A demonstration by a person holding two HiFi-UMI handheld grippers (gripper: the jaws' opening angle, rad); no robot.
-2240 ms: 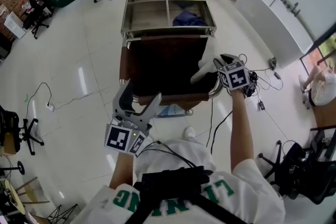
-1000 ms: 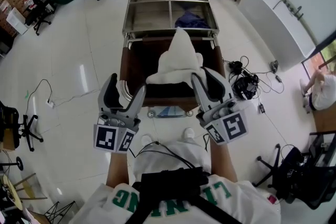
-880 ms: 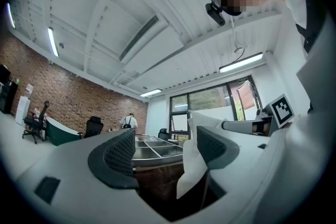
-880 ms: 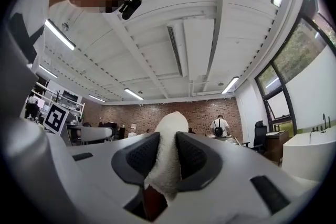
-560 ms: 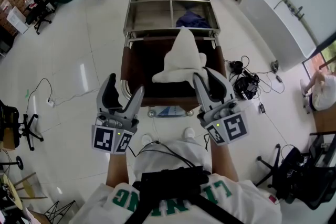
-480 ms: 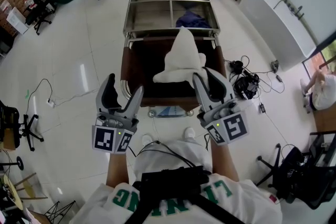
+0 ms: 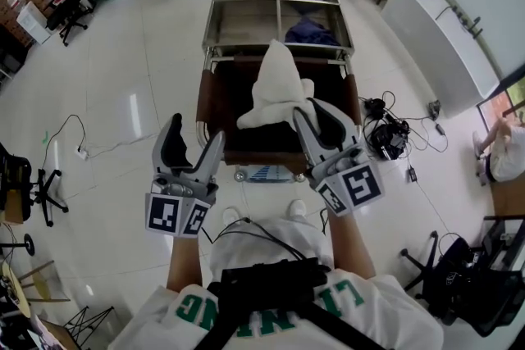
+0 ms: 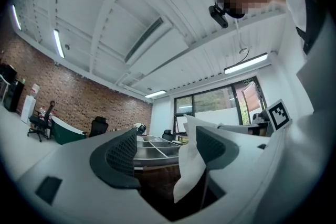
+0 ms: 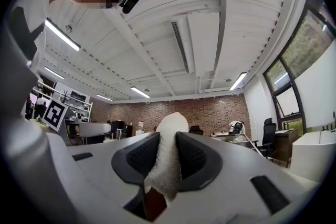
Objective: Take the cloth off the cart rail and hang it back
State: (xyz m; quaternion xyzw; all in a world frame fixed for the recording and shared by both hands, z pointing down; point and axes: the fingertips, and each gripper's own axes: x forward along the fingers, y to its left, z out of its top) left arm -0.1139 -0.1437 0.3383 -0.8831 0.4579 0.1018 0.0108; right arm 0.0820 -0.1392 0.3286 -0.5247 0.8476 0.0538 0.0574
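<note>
The right tool [image 9: 167,150] is gripping the white cloth [image 7: 277,90] above the cart [image 7: 246,16] ahead, probably to rehang it, while the left tool [image 8: 165,147] is hovering alongside, jaws apart.

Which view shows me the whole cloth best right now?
Head view: the cloth shows whole, over the cart's near end, one corner in the right gripper. The right gripper view shows only a strip pinched between its jaws; the left gripper view shows one hanging edge beyond the open left gripper.
</note>
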